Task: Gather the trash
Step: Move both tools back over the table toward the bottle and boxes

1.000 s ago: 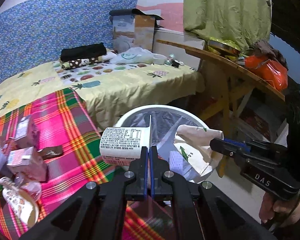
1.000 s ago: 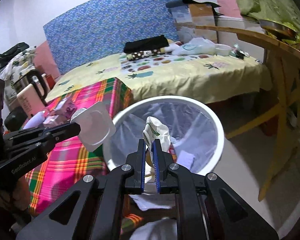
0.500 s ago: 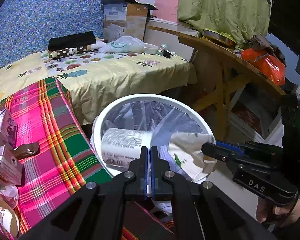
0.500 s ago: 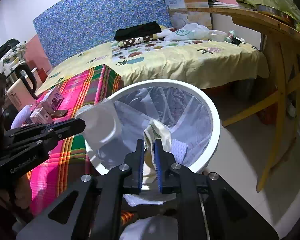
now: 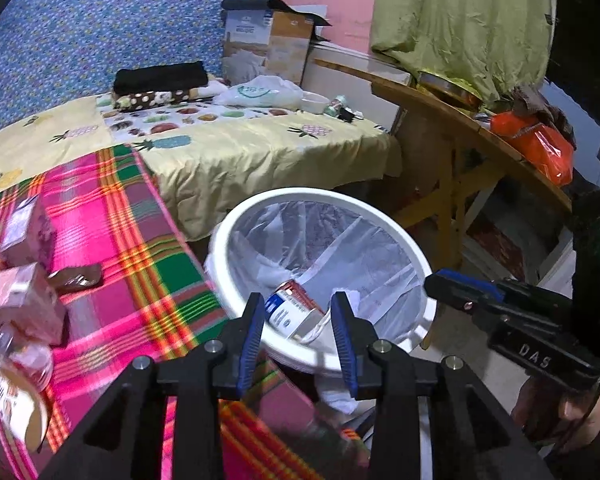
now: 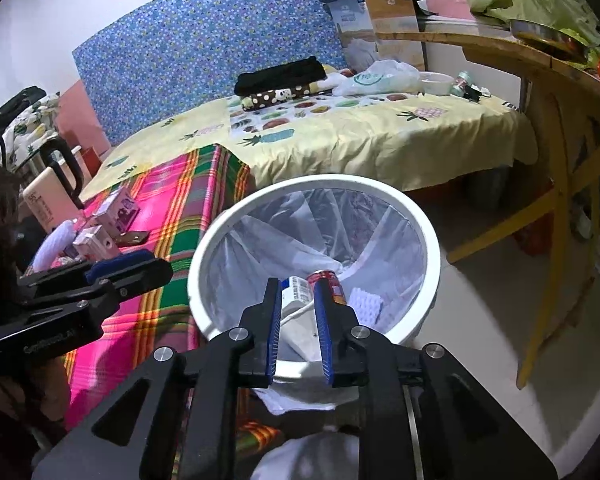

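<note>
Both claws opening, nothing gripped: left gripper (image 5: 298, 326), right gripper (image 6: 298, 322) above round white plastic-lined bin (image 6: 431, 240). Printed can (image 5: 290, 310) apparently inside already; withdraw straight up, clear of rim.

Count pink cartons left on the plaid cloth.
2: one pink carton farther back on the plaid cloth, another carton nearer, by the left gripper. More may be hidden.

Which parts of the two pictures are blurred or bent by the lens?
Left wrist view: the pink cartons and the plaid cloth at lower left are smeared, while the white bin is sharp. Right wrist view: mostly sharp. In both, the fisheye bends the wooden table edge and leaves dark corners.
</note>
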Motion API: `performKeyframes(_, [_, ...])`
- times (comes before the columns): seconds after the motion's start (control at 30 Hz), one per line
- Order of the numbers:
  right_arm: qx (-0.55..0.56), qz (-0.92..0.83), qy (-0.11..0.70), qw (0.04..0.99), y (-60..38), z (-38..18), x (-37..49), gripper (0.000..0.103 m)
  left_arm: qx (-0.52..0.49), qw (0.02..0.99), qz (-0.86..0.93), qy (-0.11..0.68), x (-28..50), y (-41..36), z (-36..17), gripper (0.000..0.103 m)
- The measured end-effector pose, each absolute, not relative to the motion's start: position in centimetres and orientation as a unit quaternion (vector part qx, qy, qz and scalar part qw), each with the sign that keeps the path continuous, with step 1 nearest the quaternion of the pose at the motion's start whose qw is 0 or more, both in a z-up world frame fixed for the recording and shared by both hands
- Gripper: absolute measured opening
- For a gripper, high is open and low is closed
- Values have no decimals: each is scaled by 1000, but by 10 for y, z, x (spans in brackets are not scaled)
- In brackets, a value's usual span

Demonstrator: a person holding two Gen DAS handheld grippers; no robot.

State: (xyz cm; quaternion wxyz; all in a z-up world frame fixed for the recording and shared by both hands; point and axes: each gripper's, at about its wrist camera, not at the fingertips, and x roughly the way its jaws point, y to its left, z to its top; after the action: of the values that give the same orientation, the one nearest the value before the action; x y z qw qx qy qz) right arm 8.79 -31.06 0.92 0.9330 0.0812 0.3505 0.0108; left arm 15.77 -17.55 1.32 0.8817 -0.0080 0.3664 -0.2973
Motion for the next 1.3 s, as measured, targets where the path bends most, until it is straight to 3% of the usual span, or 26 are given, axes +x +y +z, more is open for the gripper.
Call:
performKeyframes(0.23, [76, 38, 348, 934, -292, 12, 85, 20, -26, 891, -263, 369, 145, -150, 12, 36])
performKeyframes(0.4, [66, 68, 345, 934, -276, 14, 80, 49, -31, 896, -248, 367, 132, -135, 12, 36])
performKeyframes(1.3, [3, 191, 355, 915, -192, 8, 78, 51, -55, 929, -80, 356, 87, -27, -6, 36])
